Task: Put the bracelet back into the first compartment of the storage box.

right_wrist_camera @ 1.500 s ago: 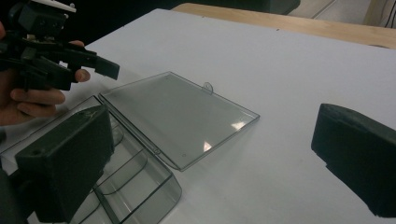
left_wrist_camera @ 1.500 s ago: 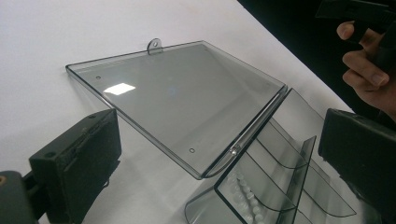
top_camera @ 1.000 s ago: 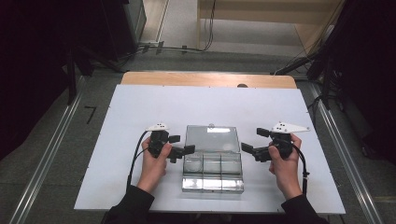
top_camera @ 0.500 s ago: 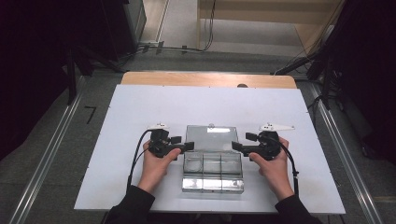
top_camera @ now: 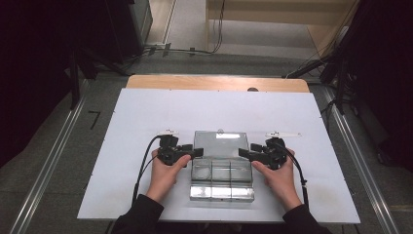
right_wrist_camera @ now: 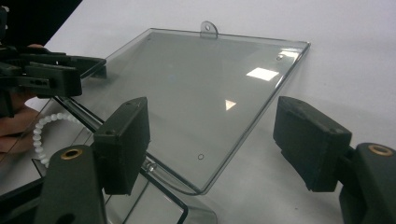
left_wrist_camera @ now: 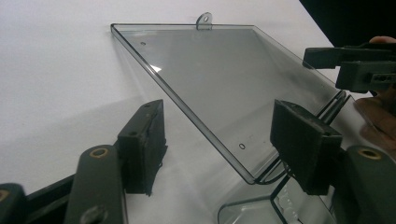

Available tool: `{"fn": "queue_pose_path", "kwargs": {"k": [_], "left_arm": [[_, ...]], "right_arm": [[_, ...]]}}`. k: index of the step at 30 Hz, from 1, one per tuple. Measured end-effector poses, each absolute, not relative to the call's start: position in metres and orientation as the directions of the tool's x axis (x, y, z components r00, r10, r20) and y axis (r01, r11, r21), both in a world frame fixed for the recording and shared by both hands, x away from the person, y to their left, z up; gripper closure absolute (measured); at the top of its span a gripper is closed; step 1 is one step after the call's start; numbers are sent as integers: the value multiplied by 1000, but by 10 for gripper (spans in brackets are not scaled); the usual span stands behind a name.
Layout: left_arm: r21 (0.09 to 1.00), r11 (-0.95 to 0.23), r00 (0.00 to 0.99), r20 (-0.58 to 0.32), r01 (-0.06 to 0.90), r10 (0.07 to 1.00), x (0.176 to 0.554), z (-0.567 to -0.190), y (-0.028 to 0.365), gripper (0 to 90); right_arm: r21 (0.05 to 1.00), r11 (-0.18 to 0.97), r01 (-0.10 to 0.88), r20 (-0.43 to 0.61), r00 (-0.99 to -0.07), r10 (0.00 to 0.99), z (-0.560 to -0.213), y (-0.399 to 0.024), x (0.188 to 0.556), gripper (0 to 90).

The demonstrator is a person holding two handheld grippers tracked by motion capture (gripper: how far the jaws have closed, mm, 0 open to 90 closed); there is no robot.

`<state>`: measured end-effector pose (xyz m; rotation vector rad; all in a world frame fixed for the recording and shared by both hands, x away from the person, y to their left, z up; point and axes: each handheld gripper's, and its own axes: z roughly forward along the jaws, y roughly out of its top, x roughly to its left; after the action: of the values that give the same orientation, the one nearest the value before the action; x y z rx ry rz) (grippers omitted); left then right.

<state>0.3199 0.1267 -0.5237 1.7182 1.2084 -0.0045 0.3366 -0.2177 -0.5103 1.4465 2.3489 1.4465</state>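
Flanking a clear plastic compartment box (top_camera: 221, 170) with its flat transparent hinged lid (left_wrist_camera: 219, 88) lying open on the white table (top_camera: 146, 122), the left gripper (top_camera: 197, 152) and right gripper (top_camera: 242, 152) each straddle one side edge of that lid. Both pairs of jaws have just been closing, yet they stand apart, no pad pressing plastic. A good grip likely needs both to pinch level and together, so the thin lid neither twists nor slips.
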Motion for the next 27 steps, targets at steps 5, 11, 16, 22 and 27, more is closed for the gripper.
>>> {"fn": "queue_pose_path", "kwargs": {"k": [5,11,16,22,27], "left_arm": [[702,-6,505,-505,712,700,320,-524,126,394],[701,1,503,-514,714,695,321,-525,126,402],[702,1,502,-510,712,698,321,-525,127,423],[696,11,498,-525,718,690,322,-526,130,456],[691,16,493,-530,722,690,322,-526,130,461]], "right_arm": [[698,132,704,424,-555,716,-513,-216,337,274],[678,133,723,439,-543,716,-518,-214,338,329],[666,119,736,462,-533,709,-519,-216,339,341],[663,110,741,475,-529,704,-520,-217,339,359],[665,103,739,478,-528,702,-520,-218,339,369]]}}
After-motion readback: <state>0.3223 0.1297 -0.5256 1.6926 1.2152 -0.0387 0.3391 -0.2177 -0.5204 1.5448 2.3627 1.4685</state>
